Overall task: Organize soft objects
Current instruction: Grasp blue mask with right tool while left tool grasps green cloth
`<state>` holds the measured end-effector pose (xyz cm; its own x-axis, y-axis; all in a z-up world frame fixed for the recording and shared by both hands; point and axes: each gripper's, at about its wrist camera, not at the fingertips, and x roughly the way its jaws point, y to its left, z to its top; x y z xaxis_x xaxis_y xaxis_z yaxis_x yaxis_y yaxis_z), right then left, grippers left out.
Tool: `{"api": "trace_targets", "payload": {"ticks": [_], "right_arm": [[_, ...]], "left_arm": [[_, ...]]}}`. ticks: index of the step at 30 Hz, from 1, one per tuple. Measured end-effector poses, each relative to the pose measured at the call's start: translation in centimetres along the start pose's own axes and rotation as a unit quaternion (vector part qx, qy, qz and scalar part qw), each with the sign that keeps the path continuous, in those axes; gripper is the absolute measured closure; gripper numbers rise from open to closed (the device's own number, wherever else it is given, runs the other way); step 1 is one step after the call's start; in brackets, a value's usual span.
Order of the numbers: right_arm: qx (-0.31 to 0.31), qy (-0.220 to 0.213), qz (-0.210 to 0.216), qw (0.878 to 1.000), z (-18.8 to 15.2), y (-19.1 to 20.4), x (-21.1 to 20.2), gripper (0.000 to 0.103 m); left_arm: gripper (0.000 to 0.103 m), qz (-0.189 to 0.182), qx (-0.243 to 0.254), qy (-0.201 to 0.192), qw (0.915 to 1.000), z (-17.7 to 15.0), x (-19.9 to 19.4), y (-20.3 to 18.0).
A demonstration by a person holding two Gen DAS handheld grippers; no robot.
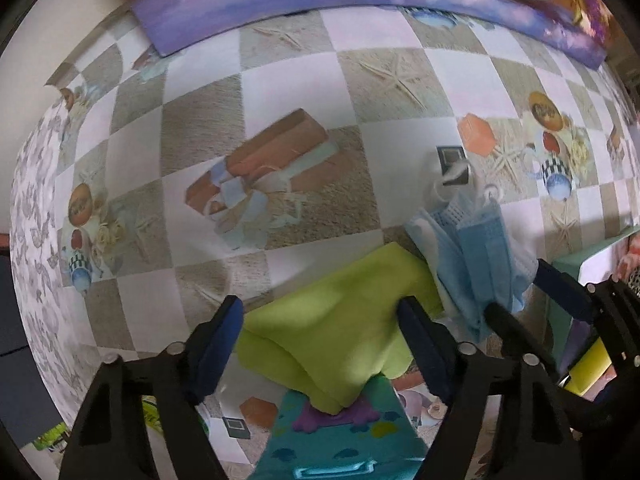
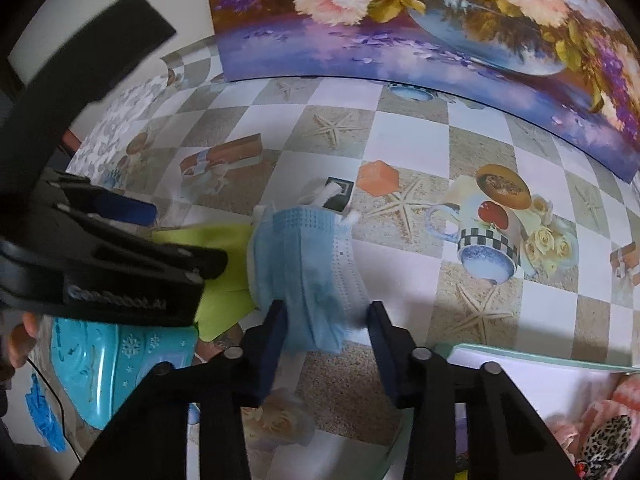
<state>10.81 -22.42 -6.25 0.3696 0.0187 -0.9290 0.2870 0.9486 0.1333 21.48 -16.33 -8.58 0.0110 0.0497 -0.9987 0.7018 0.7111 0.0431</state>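
The left gripper [image 1: 320, 316] stands open over the green cloth [image 1: 340, 320], which lies partly on a teal plastic box [image 1: 336, 440]. The right gripper [image 2: 326, 320] is open too — its fingers stand at both sides of the blue face masks [image 2: 304, 268], just beside the cloth on the checkered tablecloth [image 2: 400, 256]. Farther back leans a flower painting [image 2: 400, 20].

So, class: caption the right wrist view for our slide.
Right gripper open around a blue face mask on the patterned table.
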Motion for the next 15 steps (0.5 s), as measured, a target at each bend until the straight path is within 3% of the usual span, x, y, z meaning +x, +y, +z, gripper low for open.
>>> {"api": "trace_targets", "payload": {"ticks": [4,8,15], "right_arm": [[0.001,0.0,0.005,1.0,0.0,-0.2,0.0,0.073],[0.003,-0.002,0.01,1.0,0.0,-0.4,0.0,0.074],[0.0,-0.007,0.013,1.0,-0.1,-0.1,-0.4,0.083]], "left_arm": [[0.039,0.008,0.012,0.008,0.9999,0.5,0.8,-1.2],[0.06,-0.012,0.018,0.009,0.9997,0.9,0.9,-2.0],[0.088,-0.024,0.018,-0.01,0.9995,0.4,0.7,-3.1]]}}
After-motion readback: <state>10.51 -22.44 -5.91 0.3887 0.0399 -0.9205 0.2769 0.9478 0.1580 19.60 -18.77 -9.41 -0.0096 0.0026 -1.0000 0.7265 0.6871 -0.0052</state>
